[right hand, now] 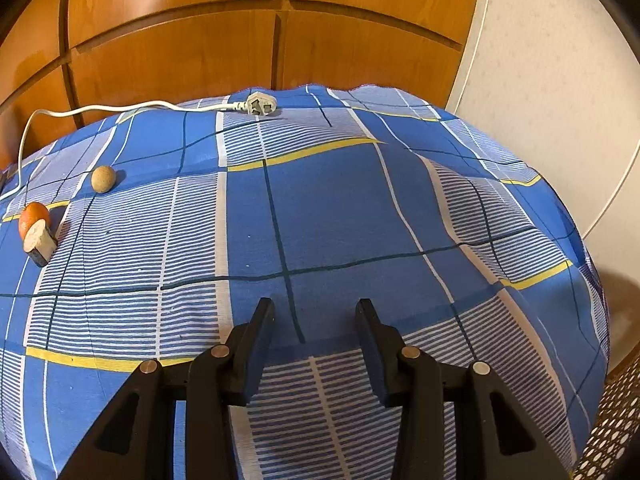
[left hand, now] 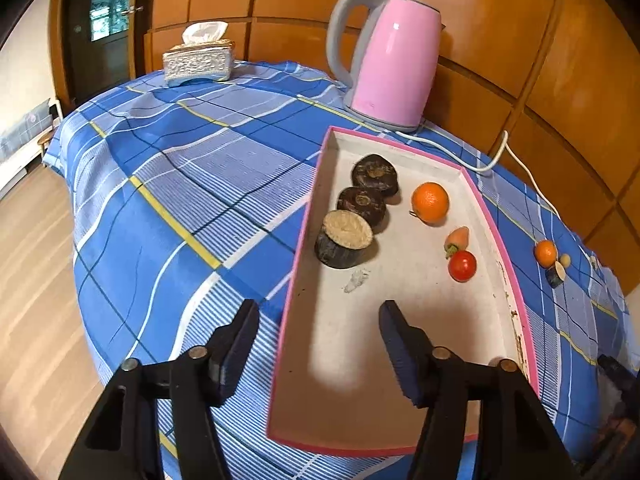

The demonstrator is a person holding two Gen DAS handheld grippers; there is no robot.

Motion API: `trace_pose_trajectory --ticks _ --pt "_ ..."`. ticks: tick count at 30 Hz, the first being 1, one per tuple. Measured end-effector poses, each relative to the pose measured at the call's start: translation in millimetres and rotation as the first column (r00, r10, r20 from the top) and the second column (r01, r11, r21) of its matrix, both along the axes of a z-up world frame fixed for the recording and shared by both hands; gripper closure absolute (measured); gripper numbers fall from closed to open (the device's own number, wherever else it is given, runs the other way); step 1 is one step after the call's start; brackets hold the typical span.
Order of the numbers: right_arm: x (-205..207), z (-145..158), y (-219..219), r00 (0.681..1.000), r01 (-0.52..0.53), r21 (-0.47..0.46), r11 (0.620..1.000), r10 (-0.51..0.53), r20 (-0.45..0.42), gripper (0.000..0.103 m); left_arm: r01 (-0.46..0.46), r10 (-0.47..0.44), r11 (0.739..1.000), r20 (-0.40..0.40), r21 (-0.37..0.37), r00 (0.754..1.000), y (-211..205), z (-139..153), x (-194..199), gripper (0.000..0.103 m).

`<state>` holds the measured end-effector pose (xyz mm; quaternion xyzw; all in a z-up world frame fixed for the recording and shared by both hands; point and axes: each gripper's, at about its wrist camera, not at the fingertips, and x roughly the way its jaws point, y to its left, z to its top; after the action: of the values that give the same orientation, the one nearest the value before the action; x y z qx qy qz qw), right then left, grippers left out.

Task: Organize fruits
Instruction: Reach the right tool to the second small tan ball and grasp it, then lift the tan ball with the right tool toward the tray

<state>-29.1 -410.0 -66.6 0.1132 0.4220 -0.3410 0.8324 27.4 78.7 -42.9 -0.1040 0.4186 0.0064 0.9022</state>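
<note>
**Fruit sorting: tray part-filled, three pieces still on the cloth**

**Grippers.** Left gripper (left hand: 320, 316): black two-finger claw, jaws wide apart, holding nothing, hovering astride the near left wall of the tray. Right gripper (right hand: 315, 316): same type, jaws apart, holding nothing, over bare cloth.

**Task items, in tray.** Shallow white cardboard tray with pink rim (left hand: 498, 216) holds three dark round cut pieces in a row (left hand: 362, 204), one large orange (left hand: 430, 202), one pale strawberry (left hand: 458, 238) and one red cherry tomato (left hand: 462, 265). The strawberry and tomato lie just beside each other.

**Task items, outside tray.** Small orange (right hand: 33, 218), dark-skinned cut piece with pale face (right hand: 39, 242) touching it, and a tan round fruit (right hand: 103, 178) near them. All lie on the cloth to the right of the tray and at the far left of the right wrist view.

**Step in hand (judgement).** Probably fetching one of the loose pieces. The right gripper is better placed: swing left, descend with jaws straddling one piece only. The tan ball looks likely to roll, so close gently at its widest part. The orange and cut piece touch, so take the nearer first.

**Surroundings.** Blue plaid tablecloth (right hand: 320, 216); pink electric kettle with grey handle (left hand: 390, 60) behind the tray; its white cord and plug (right hand: 260, 105) trailing near the loose fruit, a possible snag; silver tissue box (left hand: 199, 62) well away.
</note>
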Motion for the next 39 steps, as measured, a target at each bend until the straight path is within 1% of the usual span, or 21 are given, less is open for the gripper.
trace_pose_trajectory --ticks 4,7,10,12,16,20,24,25,28,33,34,36,37,39 --pt "3 2 1 1.0 -0.021 0.025 0.999 0.021 0.005 0.061 -0.033 0.033 0.999 -0.002 -0.005 0.999 6 -3 0 0.037" --pt "8 3 5 0.999 -0.047 0.032 0.998 0.047 0.006 0.061 -0.055 0.055 0.998 -0.014 -0.007 0.998 11 -8 -2 0.035" --pt "15 4 7 0.997 -0.073 0.061 0.995 0.072 0.016 0.061 -0.072 0.072 0.997 -0.021 -0.011 0.997 14 -12 -4 0.032" --pt "26 6 10 0.993 -0.115 0.098 0.989 0.112 0.029 0.061 -0.074 0.073 0.997 -0.024 -0.014 0.997 14 -14 -4 0.032" --pt "55 11 17 0.98 -0.198 0.149 0.969 0.191 0.063 0.061 -0.057 0.057 0.998 -0.035 -0.007 0.998 9 -18 -3 0.032" --pt "99 20 21 0.961 -0.272 0.169 0.947 0.259 0.094 0.061 -0.04 0.04 0.999 -0.045 0.003 0.998 5 -20 -2 0.032" --pt "139 28 28 0.948 -0.313 0.167 0.935 0.298 0.108 0.061 -0.04 0.041 0.999 -0.058 0.015 0.997 4 -24 0 0.03" --pt "147 29 27 0.946 -0.319 0.166 0.933 0.304 0.108 0.061 -0.042 0.043 0.999 -0.063 0.014 0.997 5 -25 0 0.029" --pt "174 28 29 0.944 -0.327 0.171 0.929 0.316 0.094 0.061 -0.052 0.053 0.999 -0.075 0.014 0.996 7 -27 2 0.029" --pt "199 22 35 0.935 -0.355 0.204 0.912 0.344 0.091 0.061 -0.055 0.056 0.998 -0.085 0.015 0.995 7 -29 3 0.028" --pt "203 20 37 0.931 -0.364 0.216 0.906 0.354 0.086 0.062 -0.053 0.054 0.999 -0.085 0.015 0.995 6 -29 4 0.028" --pt "208 15 44 0.918 -0.395 0.234 0.889 0.388 0.075 0.075 -0.05 0.051 0.999 -0.084 0.015 0.995 6 -29 3 0.028" --pt "209 13 50 0.912 -0.408 0.223 0.886 0.405 0.057 0.077 -0.049 0.05 0.999 -0.085 0.014 0.995 5 -29 3 0.028" --pt "206 12 55 0.906 -0.422 0.186 0.887 0.422 0.044 0.077 -0.048 0.049 0.999 -0.084 0.012 0.995 5 -29 3 0.028"
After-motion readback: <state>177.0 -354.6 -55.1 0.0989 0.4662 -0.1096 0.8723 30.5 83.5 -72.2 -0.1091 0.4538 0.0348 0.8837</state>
